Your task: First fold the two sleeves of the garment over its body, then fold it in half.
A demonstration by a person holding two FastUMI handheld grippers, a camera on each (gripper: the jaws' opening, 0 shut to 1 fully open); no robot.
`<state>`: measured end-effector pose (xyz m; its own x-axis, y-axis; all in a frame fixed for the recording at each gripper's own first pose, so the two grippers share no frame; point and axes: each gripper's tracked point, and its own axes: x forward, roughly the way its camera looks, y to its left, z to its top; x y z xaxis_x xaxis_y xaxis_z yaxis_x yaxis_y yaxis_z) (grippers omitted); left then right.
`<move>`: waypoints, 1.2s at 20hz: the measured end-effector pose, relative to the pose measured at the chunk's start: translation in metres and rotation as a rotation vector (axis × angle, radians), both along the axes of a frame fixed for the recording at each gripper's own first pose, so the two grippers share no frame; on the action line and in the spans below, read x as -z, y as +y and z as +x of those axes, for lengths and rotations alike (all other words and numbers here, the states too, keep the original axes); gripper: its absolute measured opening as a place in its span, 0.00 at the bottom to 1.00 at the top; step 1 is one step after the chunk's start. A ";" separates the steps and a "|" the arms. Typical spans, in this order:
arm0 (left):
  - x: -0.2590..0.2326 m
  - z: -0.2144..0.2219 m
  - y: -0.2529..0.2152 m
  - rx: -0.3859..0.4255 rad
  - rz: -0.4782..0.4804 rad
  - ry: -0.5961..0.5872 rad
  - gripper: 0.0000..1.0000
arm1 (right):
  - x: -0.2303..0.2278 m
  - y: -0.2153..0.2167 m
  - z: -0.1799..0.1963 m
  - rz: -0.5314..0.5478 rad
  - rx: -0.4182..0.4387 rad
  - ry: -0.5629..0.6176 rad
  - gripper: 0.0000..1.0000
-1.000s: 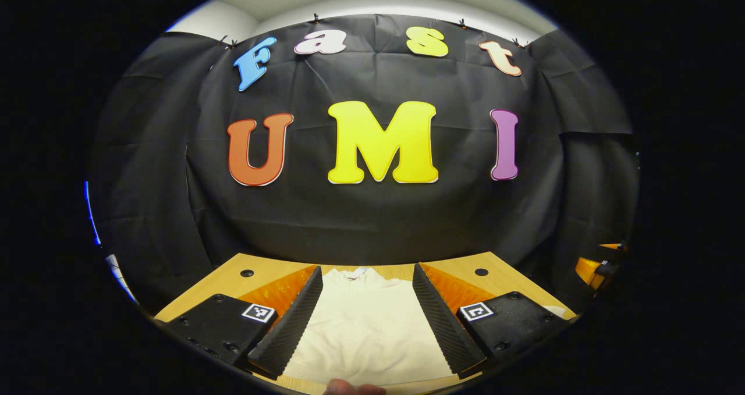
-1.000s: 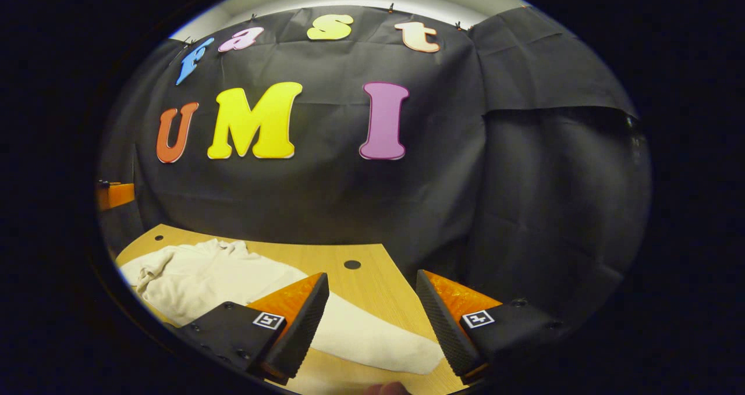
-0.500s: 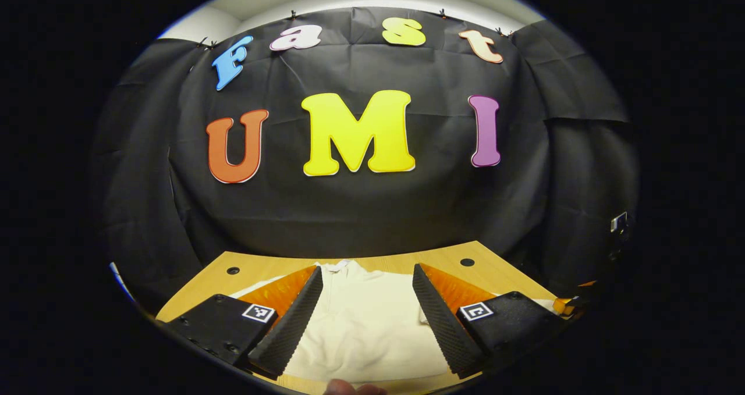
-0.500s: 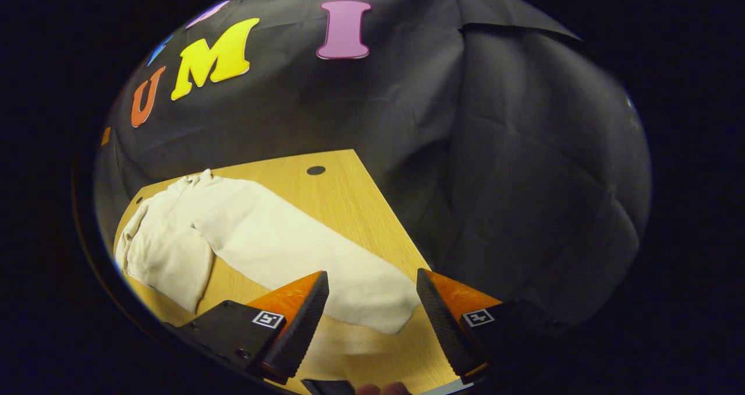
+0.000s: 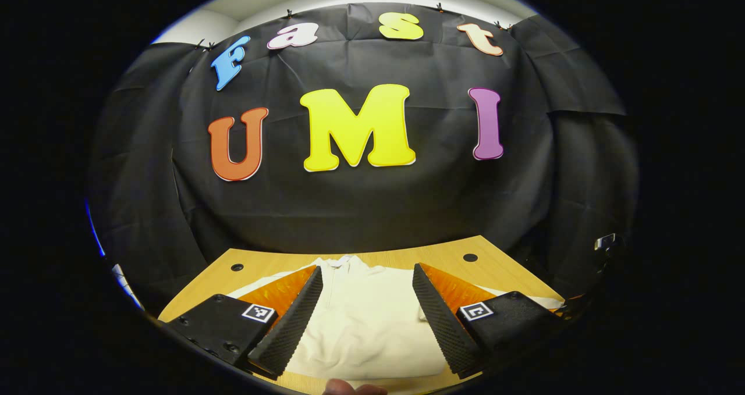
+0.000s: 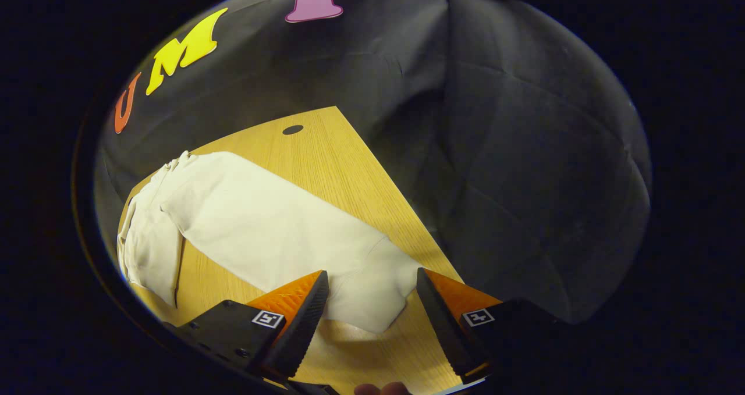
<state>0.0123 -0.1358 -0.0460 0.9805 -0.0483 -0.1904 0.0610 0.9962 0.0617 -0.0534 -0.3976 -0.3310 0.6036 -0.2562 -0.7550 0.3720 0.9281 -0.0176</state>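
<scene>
A cream long-sleeved garment point(image 5: 364, 319) lies flat on the wooden table point(image 5: 268, 261), collar towards the black wall. My left gripper point(image 5: 364, 316) hovers open above its body, nothing between the fingers. In the right gripper view one sleeve point(image 6: 273, 232) stretches across the table point(image 6: 332, 156) to a cuff point(image 6: 378, 293) near the right edge. My right gripper point(image 6: 369, 310) is open and tilted down, its fingers on either side of that cuff and just above it. The garment's body point(image 6: 148, 246) shows at the far left of that view.
The table has a small round hole near each far corner point(image 5: 237, 266) point(image 5: 469, 258) point(image 6: 292, 130). Black cloth hangs close behind and to the right of the table. A fingertip shows at the bottom of each view point(image 5: 349, 388) point(image 6: 384, 389).
My right gripper has pitched down and come closer to the sleeve cuff, which now lies between its open fingers. The left gripper has shifted only slightly over the garment's body.
</scene>
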 end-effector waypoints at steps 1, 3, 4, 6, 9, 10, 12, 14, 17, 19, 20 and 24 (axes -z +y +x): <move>0.000 -0.001 0.002 -0.005 -0.001 0.002 0.99 | 0.001 -0.001 0.002 -0.001 0.000 0.000 0.95; 0.000 -0.002 0.004 -0.016 0.000 0.001 0.99 | 0.005 -0.001 0.000 0.014 0.003 0.011 0.95; -0.001 -0.002 0.006 -0.021 0.002 -0.002 0.99 | 0.010 -0.001 -0.001 0.032 0.011 0.022 0.94; -0.003 -0.003 0.011 -0.029 0.011 -0.004 0.99 | 0.013 -0.004 -0.001 0.043 0.018 0.028 0.96; 0.001 -0.003 0.015 -0.036 0.007 0.011 0.99 | 0.012 -0.001 -0.002 0.031 0.019 0.037 0.95; 0.003 -0.006 0.018 -0.040 0.006 0.016 0.99 | 0.012 -0.001 -0.001 0.030 0.023 0.034 0.92; 0.005 -0.007 0.018 -0.036 0.002 0.015 0.99 | 0.014 -0.005 0.003 0.037 0.060 0.015 0.76; 0.009 -0.010 0.019 -0.030 0.020 0.031 0.99 | 0.013 -0.008 0.003 0.049 0.092 -0.003 0.65; 0.004 -0.012 0.023 -0.021 0.024 0.014 0.99 | 0.016 -0.006 0.006 0.078 0.078 -0.004 0.55; 0.004 -0.013 0.027 -0.018 0.027 0.012 0.99 | 0.015 -0.005 0.008 0.113 0.095 -0.014 0.23; 0.004 -0.013 0.029 -0.017 0.021 0.011 0.99 | 0.014 -0.003 0.011 0.144 0.102 -0.022 0.22; -0.001 -0.016 0.042 -0.019 0.004 0.003 0.99 | 0.009 -0.010 0.010 0.215 0.174 -0.036 0.01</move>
